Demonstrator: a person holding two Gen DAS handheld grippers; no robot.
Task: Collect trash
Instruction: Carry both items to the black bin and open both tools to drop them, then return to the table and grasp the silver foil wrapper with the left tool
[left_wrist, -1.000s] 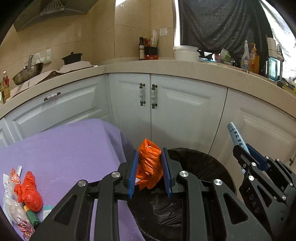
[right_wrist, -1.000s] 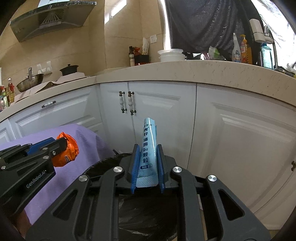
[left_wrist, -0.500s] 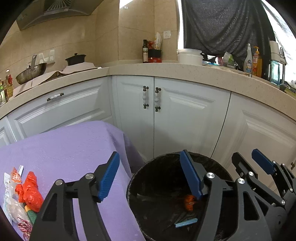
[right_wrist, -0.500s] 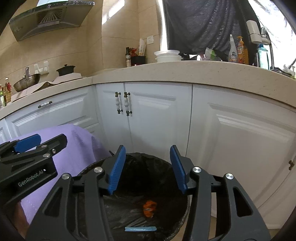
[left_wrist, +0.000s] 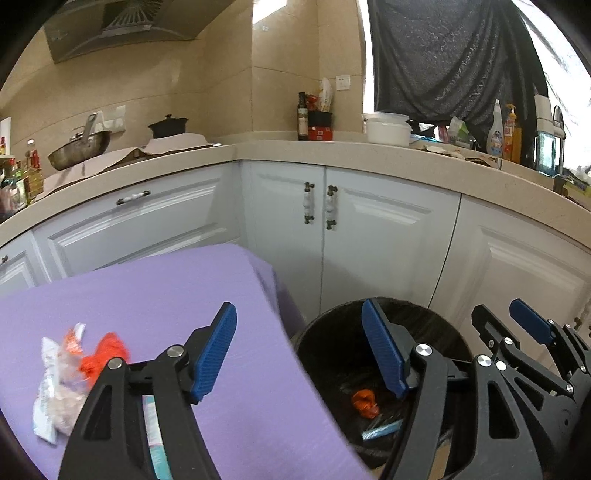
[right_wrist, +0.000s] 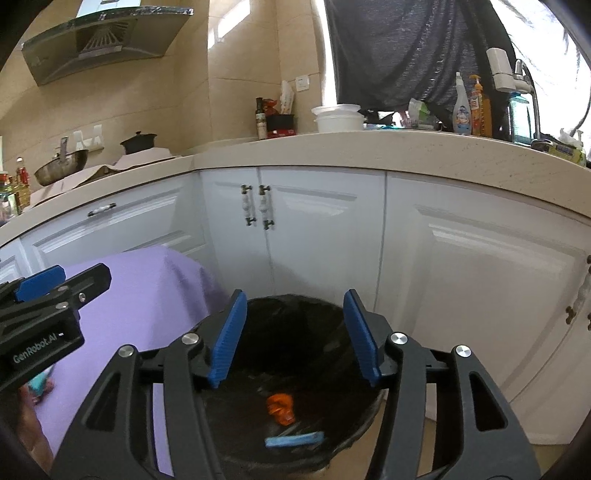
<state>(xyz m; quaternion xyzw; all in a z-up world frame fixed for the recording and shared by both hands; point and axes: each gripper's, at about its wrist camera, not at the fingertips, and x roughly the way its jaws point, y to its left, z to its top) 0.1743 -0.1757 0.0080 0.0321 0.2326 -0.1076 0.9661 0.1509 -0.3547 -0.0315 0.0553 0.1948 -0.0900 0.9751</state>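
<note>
A kitchen corner: white cabinets (right_wrist: 317, 229) under a pale counter, and in front of them a bench (left_wrist: 147, 291) under a purple cloth with a black-lined bin (right_wrist: 295, 314) just beside its edge. The left gripper (left_wrist: 299, 350) hangs over the bench edge and bin rim with its jaws spread wide and nothing between them. The right gripper (right_wrist: 291, 332) is above the bin mouth, jaws likewise wide apart and empty. In the bin lie an orange wrapper (right_wrist: 280, 408) and a blue tube (right_wrist: 293, 439). More trash (left_wrist: 74, 373) waits on the cloth at the left: a crumpled clear packet, orange scraps touching it, and a pale packet (left_wrist: 155, 435) partly hidden under the left gripper's frame.

Risks, as I judge them. The pile is tangled, so jaws closing on one scrap may drag a neighbour along and shed it on the floor between bench and bin. Thin film could slip from the pads if pinched at an edge. The cloth hangs loose over the bench corner; a low pass could snag it and pull the pile off. The two grippers are near each other over the bin and could collide if both swing toward the bench together. The liner rim could catch a finger.
</note>
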